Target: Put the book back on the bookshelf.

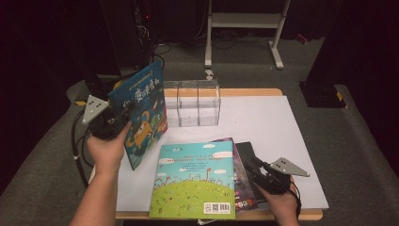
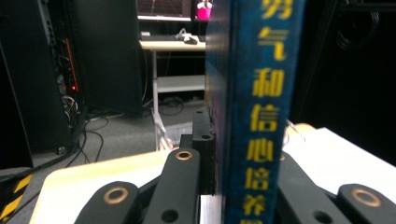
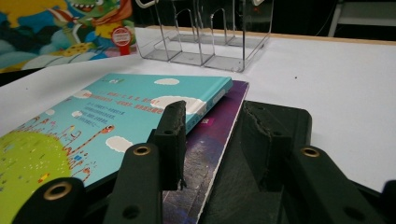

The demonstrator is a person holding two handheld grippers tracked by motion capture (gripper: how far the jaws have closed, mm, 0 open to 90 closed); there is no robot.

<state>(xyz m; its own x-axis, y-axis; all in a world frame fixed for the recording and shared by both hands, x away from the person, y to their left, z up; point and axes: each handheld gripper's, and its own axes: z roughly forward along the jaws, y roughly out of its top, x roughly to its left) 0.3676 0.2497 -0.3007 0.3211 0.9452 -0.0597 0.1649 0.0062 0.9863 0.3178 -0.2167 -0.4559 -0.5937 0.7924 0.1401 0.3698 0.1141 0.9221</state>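
The blue picture book [image 1: 141, 115] stands nearly upright above the table's left edge, pinched at its spine side between the jaws of the left gripper [image 1: 123, 114]. In the left gripper view its spine [image 2: 261, 112], with yellow lettering, rises straight up from between the two black jaws, which are clamped tight on the cover.

Ahead of those jaws and off toward the middle of the table [image 1: 282, 127] sits a clear acrylic file rack [image 1: 193, 102] with upright dividers, which looks like where the book belongs. To slot it well, I'd keep the book vertical, line its lower edge up with one gap between dividers, and lower it straight down before letting go, since a tilt would catch a divider.

The right gripper [image 1: 254, 165] rests low by the stack of flat books. Its jaws stand partly apart, pressing on nothing: the edge of the purple book [image 3: 205, 154] runs into the gap between them, the green-and-sky book [image 3: 93, 135] lies on top just outside its left jaw, and a black book [image 1: 248, 151] lies under both jaws.
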